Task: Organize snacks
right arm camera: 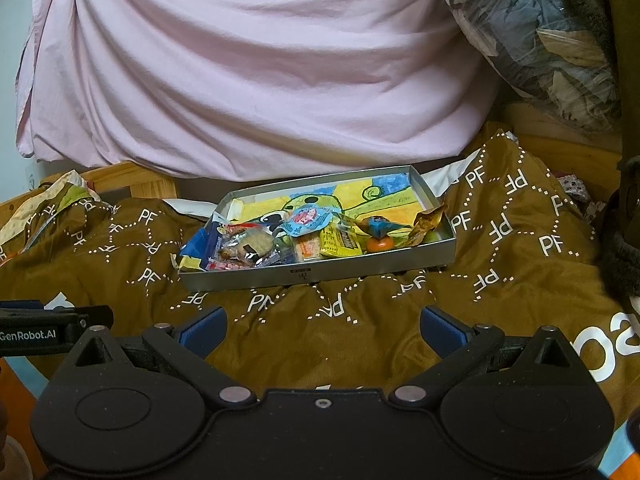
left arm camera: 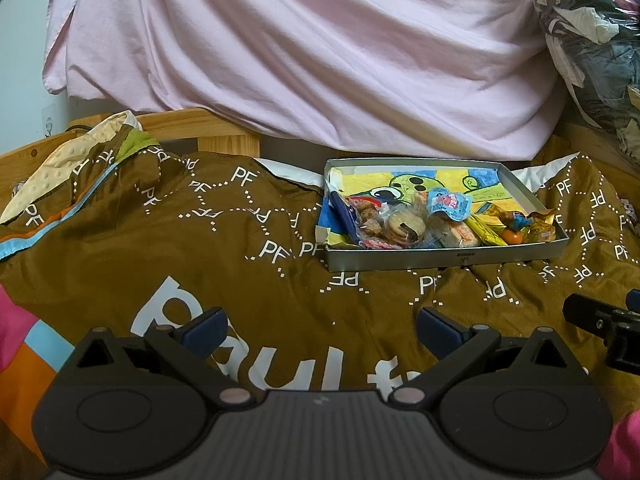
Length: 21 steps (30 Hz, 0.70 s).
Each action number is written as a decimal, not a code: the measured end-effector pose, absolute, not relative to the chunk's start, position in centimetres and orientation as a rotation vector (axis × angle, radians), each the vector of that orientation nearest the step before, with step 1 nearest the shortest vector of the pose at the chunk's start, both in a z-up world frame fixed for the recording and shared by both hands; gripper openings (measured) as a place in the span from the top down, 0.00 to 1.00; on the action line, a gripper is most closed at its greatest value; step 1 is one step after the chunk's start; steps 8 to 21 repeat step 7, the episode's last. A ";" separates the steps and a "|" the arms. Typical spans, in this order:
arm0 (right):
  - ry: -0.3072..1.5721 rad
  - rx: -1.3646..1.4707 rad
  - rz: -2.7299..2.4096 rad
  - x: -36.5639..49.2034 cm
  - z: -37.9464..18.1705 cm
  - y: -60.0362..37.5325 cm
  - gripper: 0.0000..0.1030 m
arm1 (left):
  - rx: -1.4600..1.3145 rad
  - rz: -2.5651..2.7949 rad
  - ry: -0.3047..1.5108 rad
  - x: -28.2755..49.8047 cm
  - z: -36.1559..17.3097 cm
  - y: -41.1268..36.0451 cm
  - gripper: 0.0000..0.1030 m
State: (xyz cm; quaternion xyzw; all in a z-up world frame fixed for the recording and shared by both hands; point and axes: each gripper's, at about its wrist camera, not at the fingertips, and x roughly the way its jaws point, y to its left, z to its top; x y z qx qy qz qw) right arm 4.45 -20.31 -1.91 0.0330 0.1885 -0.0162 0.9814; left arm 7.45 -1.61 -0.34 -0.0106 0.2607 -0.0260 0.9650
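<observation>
A shallow grey metal tray [left arm camera: 440, 261] [right arm camera: 320, 276] lies on a brown blanket, lined with a coloured drawing. Several wrapped snacks are heaped along its near side: a clear bag of cookies [left arm camera: 402, 224] [right arm camera: 250, 246], a blue jelly cup [left arm camera: 446, 202] [right arm camera: 308, 218], a yellow packet [left arm camera: 488, 228] [right arm camera: 340, 242], an orange round sweet [left arm camera: 512, 236] [right arm camera: 379, 245] and a gold wrapper [left arm camera: 542, 222] [right arm camera: 430, 220]. My left gripper [left arm camera: 320, 326] is open, low and left of the tray, holding nothing. Directly in front of the tray, my right gripper [right arm camera: 322, 326] is open and empty.
The brown blanket [left arm camera: 200, 248] [right arm camera: 520, 280] printed with "PF" covers the bed. A bulky pink sheet [left arm camera: 300, 60] [right arm camera: 260, 72] rises behind the tray. A clear bag of clothes [left arm camera: 592, 40] [right arm camera: 540, 40] sits at the back right. The wooden bed frame [left arm camera: 208, 128] shows at the left.
</observation>
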 end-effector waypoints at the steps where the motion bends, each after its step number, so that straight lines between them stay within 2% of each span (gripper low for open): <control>1: 0.381 0.066 -0.032 4.5 -2.0 -20.3 0.01 | -0.022 -0.052 0.528 7.5 -0.3 -1.6 0.00; 21: 0.395 0.064 -0.031 4.6 -2.1 -20.4 0.01 | -0.025 -0.052 0.536 7.6 -0.5 -1.6 0.00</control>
